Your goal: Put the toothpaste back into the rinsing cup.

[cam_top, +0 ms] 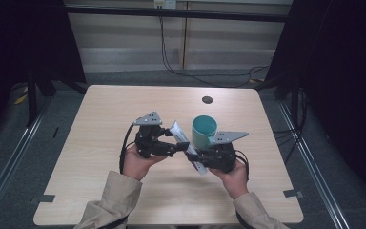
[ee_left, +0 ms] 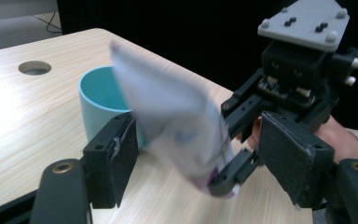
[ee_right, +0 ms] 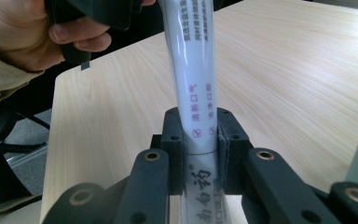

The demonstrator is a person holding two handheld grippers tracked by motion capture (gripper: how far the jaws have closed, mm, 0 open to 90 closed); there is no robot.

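Your right gripper (ee_right: 200, 140) clamps the toothpaste tube (ee_right: 193, 70); your left gripper (ee_left: 196, 154) stands open around it. Probably a handover: close left, then drop it into the cup (cam_top: 204, 130).

The white tube (ee_right: 193, 79) carries purple Chinese print, including "清新口气" beside small checkbox marks.
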